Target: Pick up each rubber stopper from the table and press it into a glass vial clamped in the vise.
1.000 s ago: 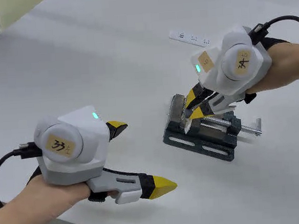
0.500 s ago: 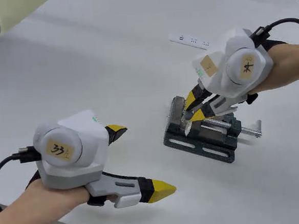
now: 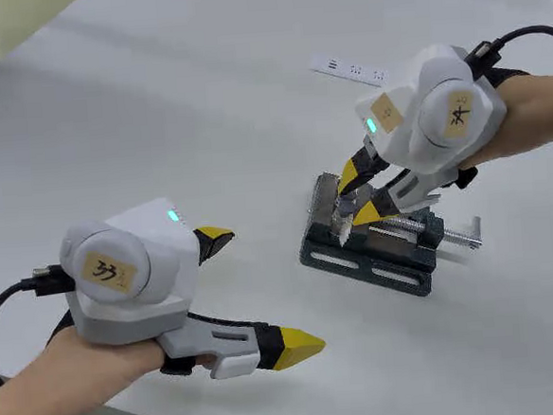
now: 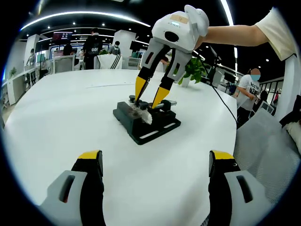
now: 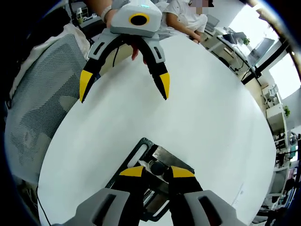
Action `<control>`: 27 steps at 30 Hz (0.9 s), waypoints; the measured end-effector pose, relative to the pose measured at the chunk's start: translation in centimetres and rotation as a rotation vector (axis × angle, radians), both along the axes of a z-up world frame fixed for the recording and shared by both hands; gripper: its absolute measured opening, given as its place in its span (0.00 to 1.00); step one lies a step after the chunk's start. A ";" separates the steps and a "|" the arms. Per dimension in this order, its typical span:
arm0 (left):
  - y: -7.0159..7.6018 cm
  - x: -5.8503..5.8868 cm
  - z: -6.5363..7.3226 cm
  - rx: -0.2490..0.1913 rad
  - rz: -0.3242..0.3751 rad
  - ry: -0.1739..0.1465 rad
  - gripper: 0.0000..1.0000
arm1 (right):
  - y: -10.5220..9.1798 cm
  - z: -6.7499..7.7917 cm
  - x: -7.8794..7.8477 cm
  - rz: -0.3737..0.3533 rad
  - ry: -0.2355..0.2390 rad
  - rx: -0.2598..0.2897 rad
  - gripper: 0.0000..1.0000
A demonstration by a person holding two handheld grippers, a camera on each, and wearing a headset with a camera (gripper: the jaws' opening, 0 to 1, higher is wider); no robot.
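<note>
A black bench vise (image 3: pixel 370 258) (image 4: pixel 149 123) (image 5: pixel 141 149) stands on the white table and clamps a small glass vial (image 3: pixel 340 224) (image 4: pixel 144 114) upright. My right gripper (image 3: pixel 356 194) (image 4: pixel 150 92) (image 5: pixel 157 172) points down over the vise. It is shut on a dark rubber stopper (image 3: pixel 346 203) (image 5: pixel 158 166) that sits at the vial's mouth. My left gripper (image 3: pixel 259 289) (image 4: pixel 155 162) (image 5: pixel 124 84) hovers low at the table's near left, well apart from the vise. It is open with nothing between its yellow-tipped fingers.
The vise's screw handle (image 3: pixel 451 237) sticks out to the right. A white power strip (image 3: pixel 350 69) lies farther back on the table. The table's near edge runs just below my left gripper. Office chairs and people stand beyond the table.
My right gripper has shifted only slightly above the vise, still on the stopper. My left gripper stays open in about the same place.
</note>
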State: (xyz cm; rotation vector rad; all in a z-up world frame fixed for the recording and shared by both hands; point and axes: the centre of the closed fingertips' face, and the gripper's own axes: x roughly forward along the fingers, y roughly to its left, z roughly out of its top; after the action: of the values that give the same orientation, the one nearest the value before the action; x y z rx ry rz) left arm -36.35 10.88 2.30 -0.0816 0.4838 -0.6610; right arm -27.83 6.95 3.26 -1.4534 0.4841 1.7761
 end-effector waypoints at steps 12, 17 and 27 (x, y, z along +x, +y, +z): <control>0.6 0.6 0.3 0.007 0.005 -0.014 0.93 | 0.1 1.0 -0.1 -0.091 0.082 -0.010 0.00; 0.8 0.8 0.3 0.010 0.006 -0.015 0.93 | -0.1 0.7 0.2 -0.101 0.083 -0.016 0.00; 0.4 0.8 0.1 0.005 -0.003 -0.006 0.93 | 0.0 0.5 0.1 -0.100 0.087 -0.022 0.00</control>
State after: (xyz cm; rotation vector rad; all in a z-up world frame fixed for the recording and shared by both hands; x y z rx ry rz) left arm -35.55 11.27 2.45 -0.0741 0.4796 -0.6627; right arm -27.75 6.93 3.79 -1.3479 0.6122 1.7646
